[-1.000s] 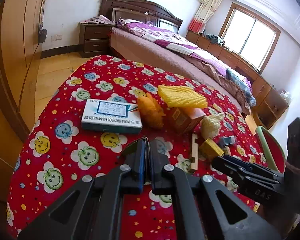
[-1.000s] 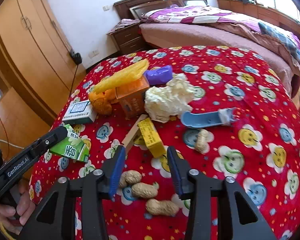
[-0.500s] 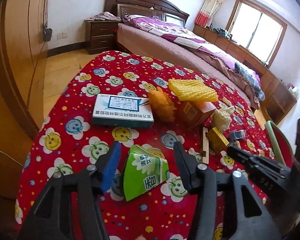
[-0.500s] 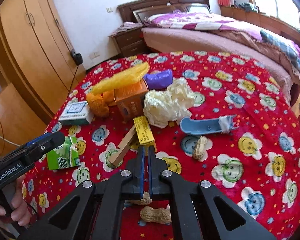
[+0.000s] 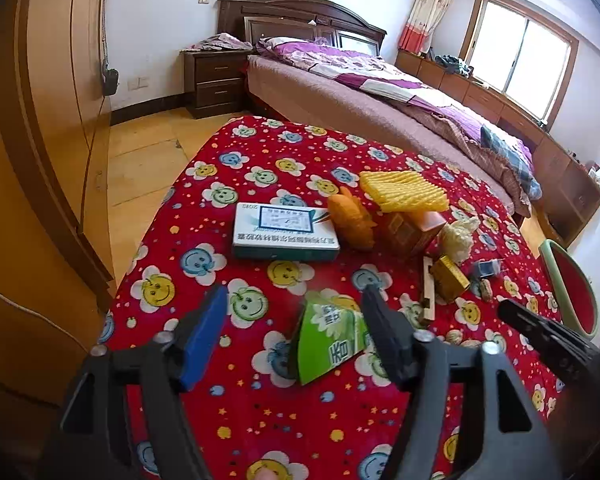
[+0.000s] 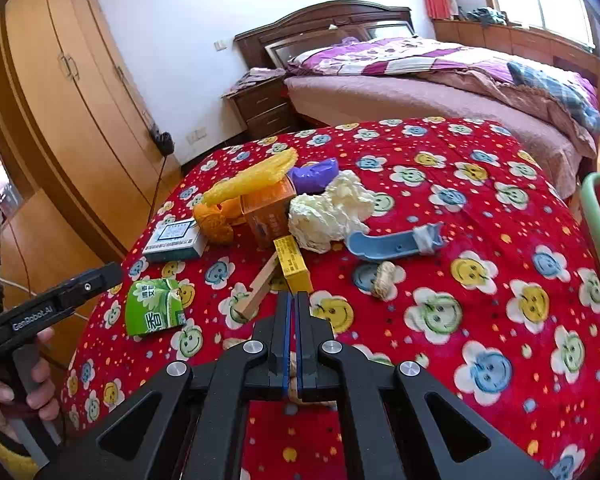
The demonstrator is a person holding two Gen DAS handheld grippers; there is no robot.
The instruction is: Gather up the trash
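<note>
Red smiley-print cloth covering the worktop (image 6: pixel 500 240), with trash being collected by two grippers.
Left gripper (image 5: pixel 292 316) is hanging wide open beside one green carton (image 5: pixel 328 340), which is lying on the cloth against its right finger; right gripper (image 6: pixel 292 304) is pinching nearly shut on what looks like a peanut (image 6: pixel 296 364), largely hidden. Judged step: lifting the peanut away, the next move calling for a carry to a bin not identifiable here. Countable: one white-green box (image 6: pixel 174 240), one orange box (image 6: pixel 268 216), one yellow box (image 6: pixel 292 264), one loose peanut (image 6: pixel 384 276).
</note>
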